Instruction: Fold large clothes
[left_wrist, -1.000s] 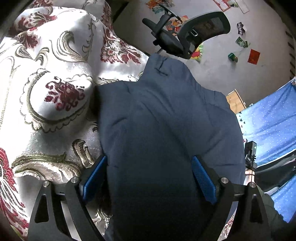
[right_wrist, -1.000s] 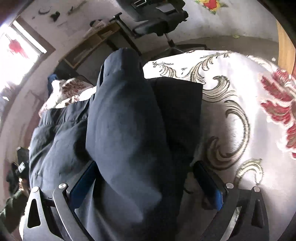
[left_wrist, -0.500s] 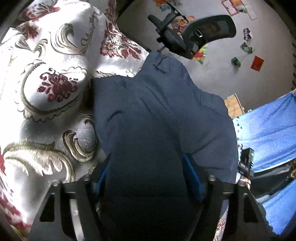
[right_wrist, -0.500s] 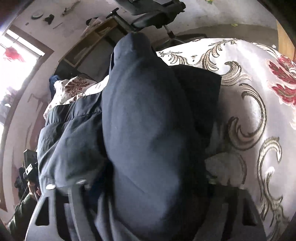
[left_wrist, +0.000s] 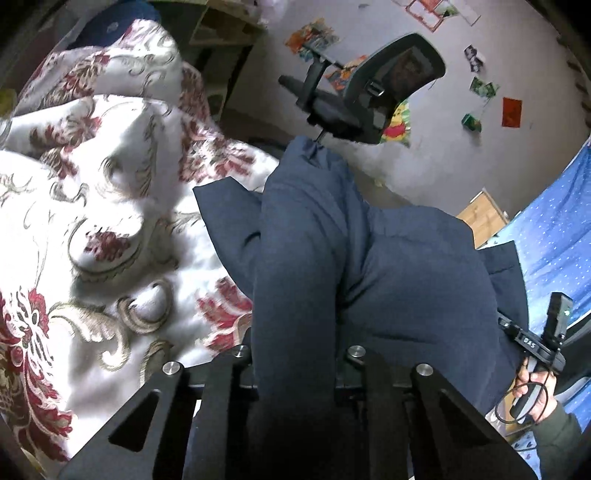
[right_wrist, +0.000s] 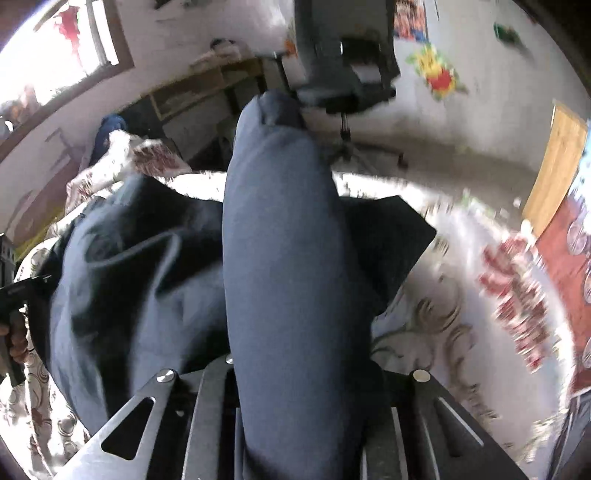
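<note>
The left wrist view is showing a blue dotted cloth (left_wrist: 554, 229) at the right side and the person's right hand (left_wrist: 535, 391) gripping the handle of the other tool; the right wrist view is showing instead a bright window (right_wrist: 74, 48) and a wooden board (right_wrist: 554, 166).

The dark blue garment (left_wrist: 406, 280) is lying on the flowered bedcover (left_wrist: 110, 206), with an office chair (left_wrist: 369, 96) behind.

The left gripper (left_wrist: 295, 373) is pointing forward over the bed, its jaws narrowed on a thick fold of the garment. The right gripper (right_wrist: 299, 380) is pinching another fold (right_wrist: 284, 258) in the same manner.

The small label on the far tool is too blurred to read.
</note>
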